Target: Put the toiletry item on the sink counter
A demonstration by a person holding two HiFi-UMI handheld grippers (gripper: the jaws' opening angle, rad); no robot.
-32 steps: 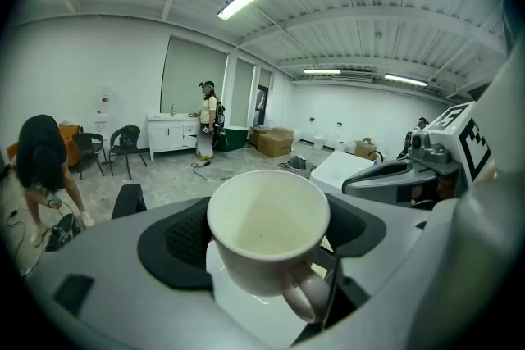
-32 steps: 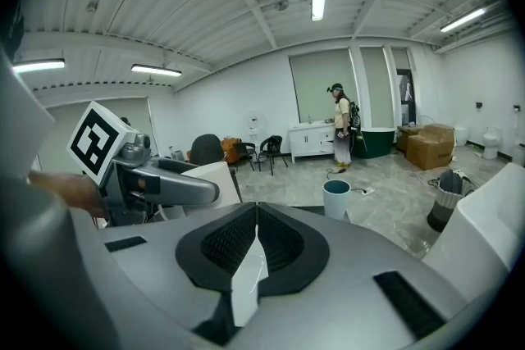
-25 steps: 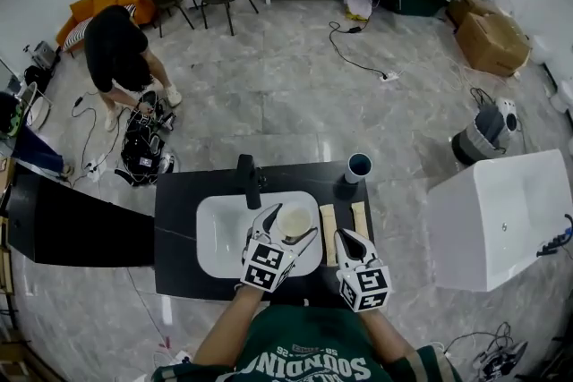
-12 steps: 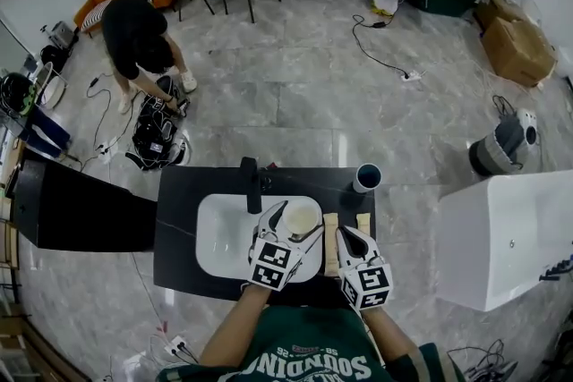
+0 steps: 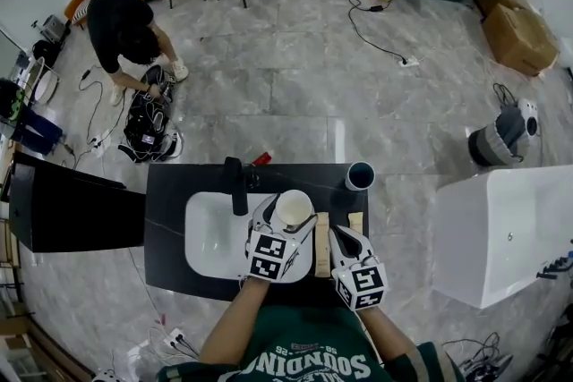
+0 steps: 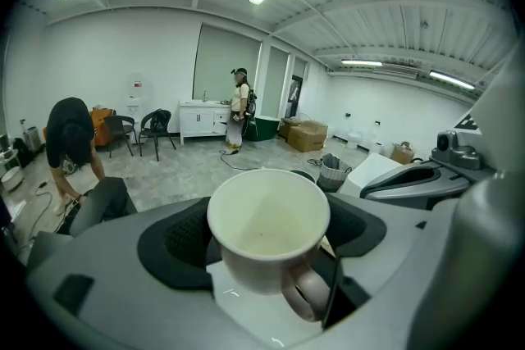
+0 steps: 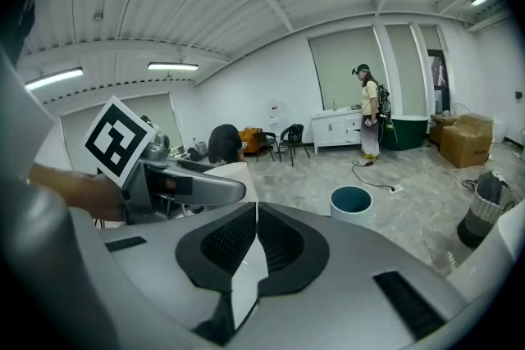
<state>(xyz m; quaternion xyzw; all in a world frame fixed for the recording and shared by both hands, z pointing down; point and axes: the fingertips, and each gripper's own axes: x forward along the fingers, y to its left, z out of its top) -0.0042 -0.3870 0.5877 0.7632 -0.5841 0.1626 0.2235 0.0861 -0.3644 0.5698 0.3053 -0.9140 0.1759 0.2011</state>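
1. Left gripper view: the left gripper (image 6: 267, 235) clamps a mug (image 6: 267, 213) between its two black ribbed pads, one pad on each side of the wall.
2. Mug: cream, glazed, round and empty. It stands upright with the mouth up, so its long axis is vertical. The loop handle points back toward the gripper body.
3. Head view: the mug hangs over the right part of the white basin (image 5: 208, 233). It is not yet on the counter (image 5: 166, 201).
4. Counter: a black, flat, smooth slab around the basin. Bare surface shows left of the basin and in a strip behind its right corner.
5. Two pale flat bars (image 5: 322, 233) lie side by side right of the basin, long axes running front to back. A blue cup (image 5: 360, 176) stands behind and right of the basin. A black faucet (image 5: 235, 185) stands at the basin's rear edge.
6. Right gripper (image 7: 254, 242): the jaws are pressed together with nothing between them. It sits right of the basin, at the near ends of the bars.
7. Judgement: the left gripper does the placing, since it carries the mug. The nearest free spot is probably behind and right of the basin, between the bars and the blue cup. The move runs away from the person, slightly right, then down.
8. Risk: a glazed wall can slip on the pads if tilted. Hold the mouth level and release only with the base flat.
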